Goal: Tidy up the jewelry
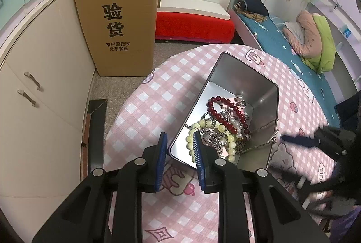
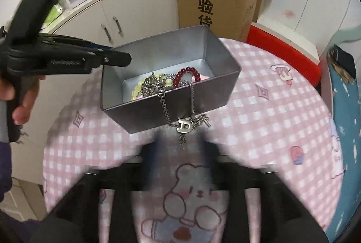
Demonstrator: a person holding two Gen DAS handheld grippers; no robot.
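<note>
Tin, the rectangular grey metal box [image 2: 171, 76], is being pinched at its 9 o'clock wall by the left gripper [image 1: 180, 152] while the blurred right gripper [image 2: 180, 141], jaws spread and empty, should be nudging the silver D-pendant chain [image 2: 183, 125] dangling at 6 o'clock back inside.

— What colours sit in the grey metal tin [image 1: 227, 76]?
— Dark red beads [image 1: 222, 117], pale yellow beads [image 1: 214, 125], a silver chain [image 2: 178, 116].
— And under the tin?
— A pink-and-white checked tablecloth [image 1: 158, 107] with cartoon bears.
</note>
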